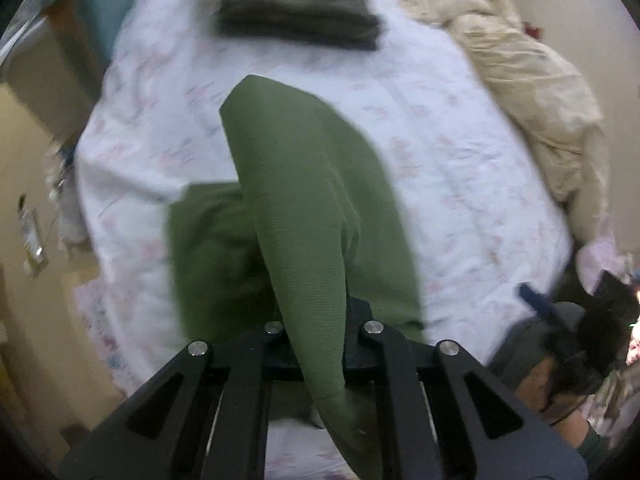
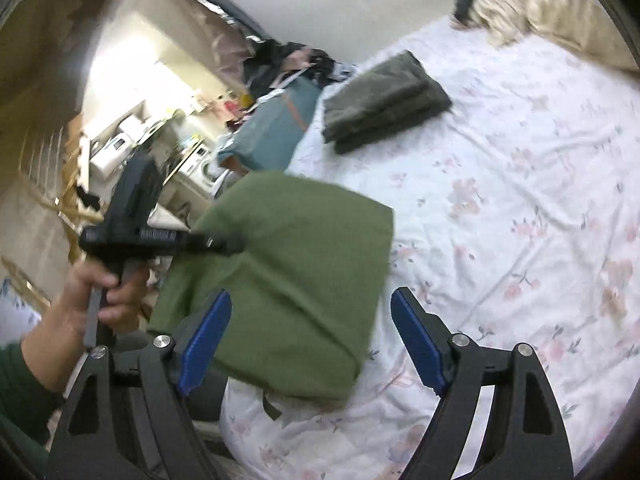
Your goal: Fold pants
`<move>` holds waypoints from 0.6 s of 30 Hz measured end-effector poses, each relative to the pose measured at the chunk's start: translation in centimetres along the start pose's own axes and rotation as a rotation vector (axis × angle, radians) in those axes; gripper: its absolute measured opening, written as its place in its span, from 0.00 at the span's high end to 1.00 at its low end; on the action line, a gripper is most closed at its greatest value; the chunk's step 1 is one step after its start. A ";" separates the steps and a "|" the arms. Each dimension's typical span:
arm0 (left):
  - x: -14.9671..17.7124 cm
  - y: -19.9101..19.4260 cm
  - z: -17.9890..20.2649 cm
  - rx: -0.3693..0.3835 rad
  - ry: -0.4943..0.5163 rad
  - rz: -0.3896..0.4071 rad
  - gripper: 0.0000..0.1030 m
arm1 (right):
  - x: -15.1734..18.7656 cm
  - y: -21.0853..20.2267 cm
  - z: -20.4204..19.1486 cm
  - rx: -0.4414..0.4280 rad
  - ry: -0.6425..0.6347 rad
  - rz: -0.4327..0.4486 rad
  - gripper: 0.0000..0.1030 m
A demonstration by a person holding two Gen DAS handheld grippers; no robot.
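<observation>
Green pants (image 1: 304,208) lie folded on the floral bed sheet (image 1: 460,168), near the bed's front edge. My left gripper (image 1: 320,332) is shut on a fold of the green pants and lifts it above the bed; cloth drapes over its jaws. In the right wrist view the left gripper (image 2: 224,245) grips the pants' (image 2: 288,280) left edge. My right gripper (image 2: 312,340) is open and empty, its blue pads (image 2: 204,340) on either side of the near part of the pants, just above them.
A folded dark grey garment (image 1: 296,4) lies at the far side of the bed, also in the right wrist view (image 2: 384,100). A crumpled cream blanket (image 1: 532,92) lies along the right. A teal bag (image 2: 276,128) stands beside the bed.
</observation>
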State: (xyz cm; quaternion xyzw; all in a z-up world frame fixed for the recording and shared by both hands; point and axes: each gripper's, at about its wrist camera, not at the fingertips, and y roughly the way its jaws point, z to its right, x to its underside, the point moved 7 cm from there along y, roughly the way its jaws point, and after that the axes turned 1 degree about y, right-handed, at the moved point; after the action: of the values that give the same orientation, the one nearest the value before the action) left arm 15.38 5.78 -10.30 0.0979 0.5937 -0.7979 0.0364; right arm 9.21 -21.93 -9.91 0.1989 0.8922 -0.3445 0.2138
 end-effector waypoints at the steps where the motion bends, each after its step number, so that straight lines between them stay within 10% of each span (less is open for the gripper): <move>1: 0.2 0.7 -1.1 -0.022 -0.009 -0.011 0.93 | 0.1 0.3 0.1 0.006 0.006 -0.008 0.18; 12: 2.6 6.0 -5.8 -0.147 -0.064 -0.130 0.81 | 3.3 9.9 3.1 -0.073 0.292 -0.294 0.12; 18: 2.6 6.3 -8.8 -0.333 -0.080 -0.129 0.51 | 7.5 16.0 3.3 -0.167 0.421 -0.443 0.06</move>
State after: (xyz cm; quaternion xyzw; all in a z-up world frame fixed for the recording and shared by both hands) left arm 14.91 12.47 -19.12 0.0206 0.7207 -0.6925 0.0244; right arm 11.82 -11.73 -24.55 0.0485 0.9636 -0.2597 -0.0401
